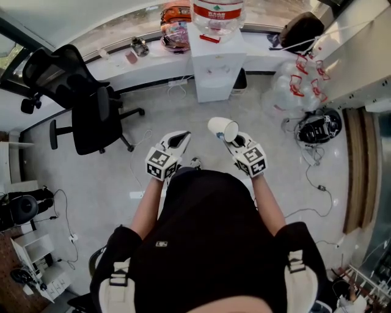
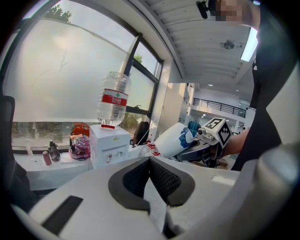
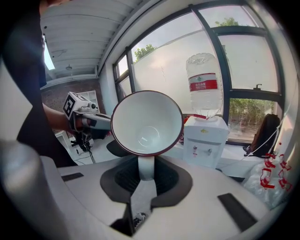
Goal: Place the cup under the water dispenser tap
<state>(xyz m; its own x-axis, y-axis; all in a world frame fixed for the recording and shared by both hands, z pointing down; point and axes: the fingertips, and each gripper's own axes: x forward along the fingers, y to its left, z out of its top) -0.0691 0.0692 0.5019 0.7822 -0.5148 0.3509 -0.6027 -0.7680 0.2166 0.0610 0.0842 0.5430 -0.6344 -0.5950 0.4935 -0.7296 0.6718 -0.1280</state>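
Note:
A white water dispenser (image 1: 214,67) with a bottle (image 1: 218,15) on top stands on the floor ahead, against the window sill. My right gripper (image 1: 235,142) is shut on the handle of a white cup (image 1: 223,129), which lies tilted with its mouth facing back toward the camera (image 3: 146,123). The cup is in the air, well short of the dispenser (image 3: 204,140) and its taps (image 3: 199,151). My left gripper (image 1: 177,143) is beside it on the left, shut with nothing in it (image 2: 149,158). The left gripper view shows the cup (image 2: 171,139) and dispenser (image 2: 108,145).
A black office chair (image 1: 85,104) stands to the left of the dispenser. Clear plastic bags (image 1: 293,85) and a round black object (image 1: 317,125) with cables lie to the right. Bags and small bottles (image 1: 176,27) sit on the window sill behind.

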